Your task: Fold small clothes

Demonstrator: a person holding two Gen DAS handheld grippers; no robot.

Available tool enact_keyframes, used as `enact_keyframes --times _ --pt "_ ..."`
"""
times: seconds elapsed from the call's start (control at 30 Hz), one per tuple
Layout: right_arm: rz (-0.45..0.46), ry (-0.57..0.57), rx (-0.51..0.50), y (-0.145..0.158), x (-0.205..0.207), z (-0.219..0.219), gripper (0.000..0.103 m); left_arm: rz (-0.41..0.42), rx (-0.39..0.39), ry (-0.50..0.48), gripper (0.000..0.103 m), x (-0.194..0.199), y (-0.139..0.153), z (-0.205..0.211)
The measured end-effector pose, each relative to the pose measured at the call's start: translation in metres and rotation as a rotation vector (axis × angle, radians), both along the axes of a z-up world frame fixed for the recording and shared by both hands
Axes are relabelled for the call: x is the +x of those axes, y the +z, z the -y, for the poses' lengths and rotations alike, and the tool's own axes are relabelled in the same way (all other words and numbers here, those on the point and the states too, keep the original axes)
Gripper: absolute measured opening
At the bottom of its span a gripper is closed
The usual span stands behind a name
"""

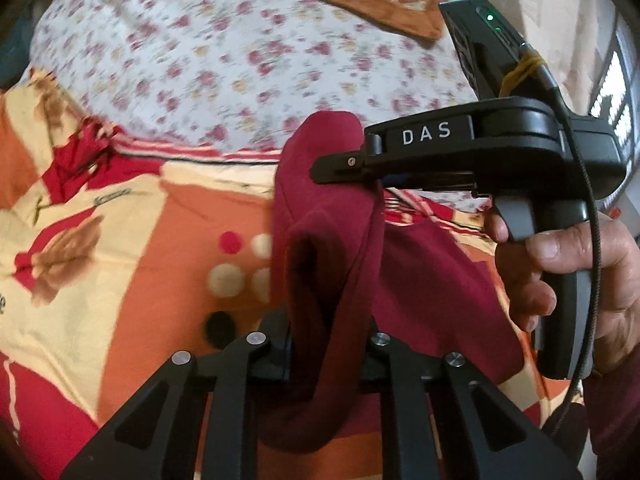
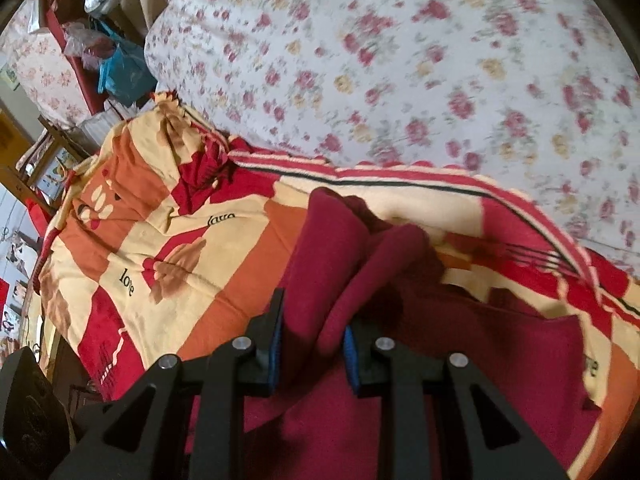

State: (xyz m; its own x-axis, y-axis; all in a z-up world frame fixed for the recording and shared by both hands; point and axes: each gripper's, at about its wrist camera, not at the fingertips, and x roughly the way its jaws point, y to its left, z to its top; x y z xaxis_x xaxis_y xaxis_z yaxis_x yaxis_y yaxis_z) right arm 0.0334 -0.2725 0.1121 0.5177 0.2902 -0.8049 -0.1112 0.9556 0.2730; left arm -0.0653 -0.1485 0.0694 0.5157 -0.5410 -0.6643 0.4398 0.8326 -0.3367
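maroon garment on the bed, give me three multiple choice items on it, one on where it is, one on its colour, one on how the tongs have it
1. Where does the maroon garment lie?
A. on the orange, cream and red patterned blanket
B. on the floral sheet
C. on the checked mat

2. What colour is the garment?
A. blue
B. dark red
C. white

3. How do the tongs have it?
A. both open and clear of it
B. only the right tongs grip it
C. left tongs and right tongs are each closed on a fold of it

Answers:
1 A: the patterned blanket shows all round the garment, and the floral sheet lies beyond it.
2 B: it is plain maroon in both views.
3 C: each wrist view shows cloth bunched between the pads.
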Motion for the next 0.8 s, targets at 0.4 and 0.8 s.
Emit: enact_keyframes --times 0.4,0.8 --pt "0.024 -0.126 -0.010 0.017 -0.063 0.110 0.023 0.021 0.081 -0.180 0.000 -0.028 0.027 0.110" --pt "-0.032 -0.287 -0.013 -0.031 -0.108 0.203 0.020 -0.062 0.138 -0.274 0.000 -0.050 -0.009 0.203"
